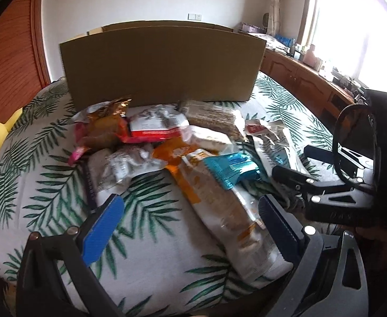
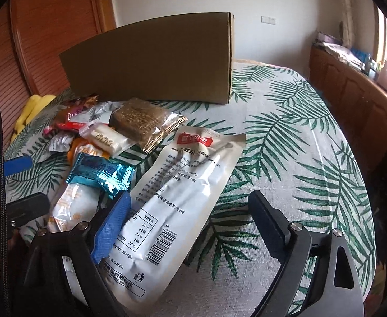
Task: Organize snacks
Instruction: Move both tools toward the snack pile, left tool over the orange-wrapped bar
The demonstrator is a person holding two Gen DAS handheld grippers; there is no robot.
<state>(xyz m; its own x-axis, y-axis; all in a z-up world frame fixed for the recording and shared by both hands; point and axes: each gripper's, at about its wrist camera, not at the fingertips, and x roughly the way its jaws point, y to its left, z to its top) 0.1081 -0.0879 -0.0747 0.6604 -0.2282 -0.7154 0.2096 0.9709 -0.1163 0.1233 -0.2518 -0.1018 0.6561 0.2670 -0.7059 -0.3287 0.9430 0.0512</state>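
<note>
Nearest the left-wrist lens, the left claw [image 1: 190, 227] stands spread above the leaf-print cloth [image 1: 48, 174], nothing pinched; a long orange-and-white packet [image 1: 220, 206] runs beneath it, its near end hidden under the right-hand finger. Ahead of this claw the snack pile [image 1: 151, 137] is blurred, labels unreadable, and a teal packet [image 1: 230, 170] lies just ahead and right. Beyond the pile stands a box [image 1: 161, 66], its inside hidden.

Right of the left claw, the right claw [image 2: 190, 229] tilts down with its jaws spread wide and nothing pressed between them. A white pouch [image 2: 183, 185] lies between and ahead of its fingers, its near corner covered by the blue pad [image 2: 114, 224].

Whether the cloth covers a bed or a worktop cannot be told. Wooden cabinets [image 2: 352, 97] line the right wall below a glaring window [image 1: 352, 26].
</note>
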